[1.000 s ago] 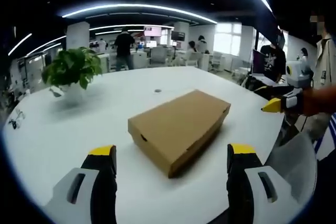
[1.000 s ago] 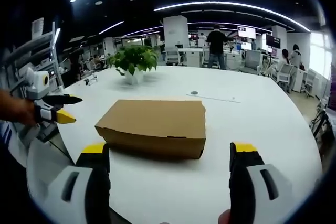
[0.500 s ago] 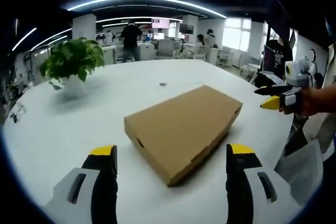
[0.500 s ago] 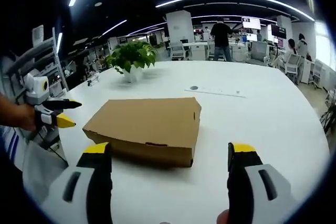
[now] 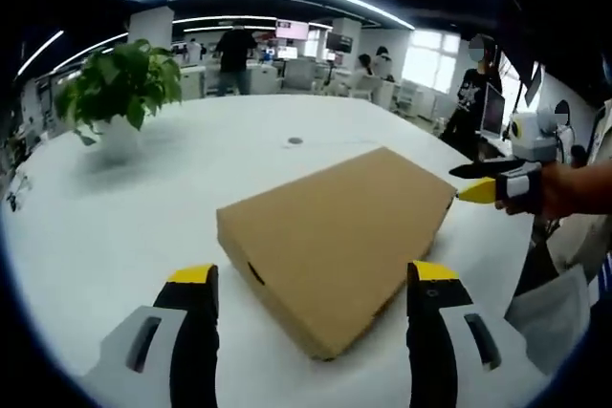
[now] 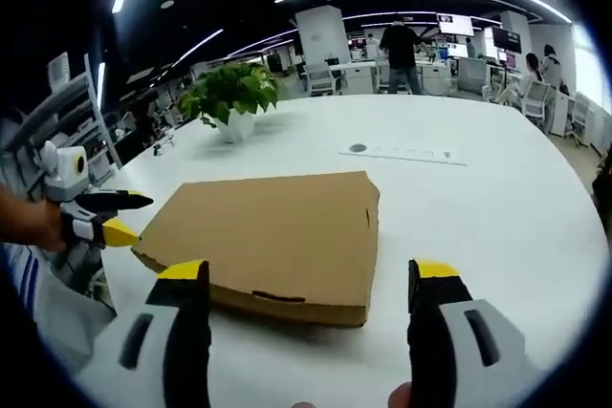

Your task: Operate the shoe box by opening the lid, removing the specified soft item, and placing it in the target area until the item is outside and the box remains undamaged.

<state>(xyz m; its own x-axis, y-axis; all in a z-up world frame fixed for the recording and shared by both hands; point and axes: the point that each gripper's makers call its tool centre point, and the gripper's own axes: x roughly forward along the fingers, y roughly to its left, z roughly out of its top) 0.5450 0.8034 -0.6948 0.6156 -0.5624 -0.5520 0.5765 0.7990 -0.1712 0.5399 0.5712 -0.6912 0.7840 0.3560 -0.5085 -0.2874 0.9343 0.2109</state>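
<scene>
The closed cardboard shoe box point(image 5: 339, 231) is lying on the white table point(image 5: 115, 226) — left gripper point(image 5: 311, 284) and right gripper point(image 6: 306, 279) hovering near it, jaws apart.

Left claw point(image 5: 311, 284) gapes wide, 2 jaws rising from 6 o'clock; right claw point(image 6: 311, 284) likewise spread, each hand-held and empty.
</scene>
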